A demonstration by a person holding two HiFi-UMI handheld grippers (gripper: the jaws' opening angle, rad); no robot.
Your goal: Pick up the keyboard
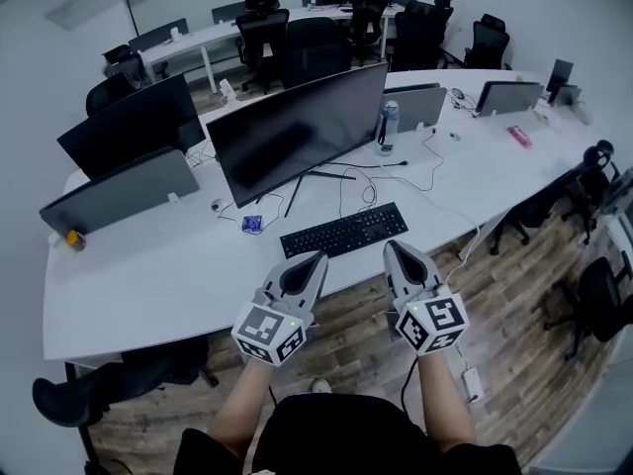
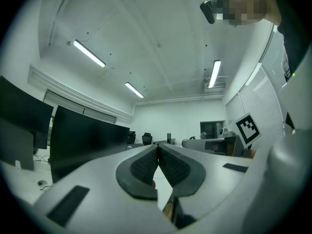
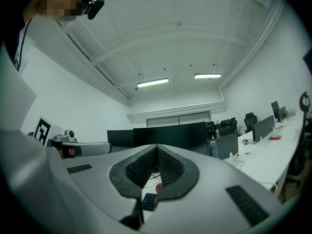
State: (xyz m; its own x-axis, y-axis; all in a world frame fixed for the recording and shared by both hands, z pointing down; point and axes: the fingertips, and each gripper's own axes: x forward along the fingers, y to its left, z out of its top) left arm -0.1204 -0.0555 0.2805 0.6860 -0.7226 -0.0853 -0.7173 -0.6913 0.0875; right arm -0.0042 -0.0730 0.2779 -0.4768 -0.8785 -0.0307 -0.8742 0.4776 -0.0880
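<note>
A black keyboard (image 1: 344, 231) lies on the white desk (image 1: 148, 285), in front of a large curved monitor (image 1: 297, 132). Both grippers point level at it from the desk's near edge. My left gripper (image 1: 318, 256) is shut and empty, its tip just short of the keyboard's left end. My right gripper (image 1: 393, 245) is also shut and empty, by the keyboard's right end. In the right gripper view the jaws (image 3: 156, 146) meet, and a keyboard corner (image 3: 149, 202) shows below them. The left gripper view shows closed jaws (image 2: 158, 146) with nothing between.
A drink can (image 1: 387, 127) and loose cables (image 1: 415, 181) lie behind the keyboard to the right. A small blue item (image 1: 252, 224) sits to its left. More monitors (image 1: 129, 127) stand at the left. Office chairs (image 1: 593, 295) stand on the wood floor to the right.
</note>
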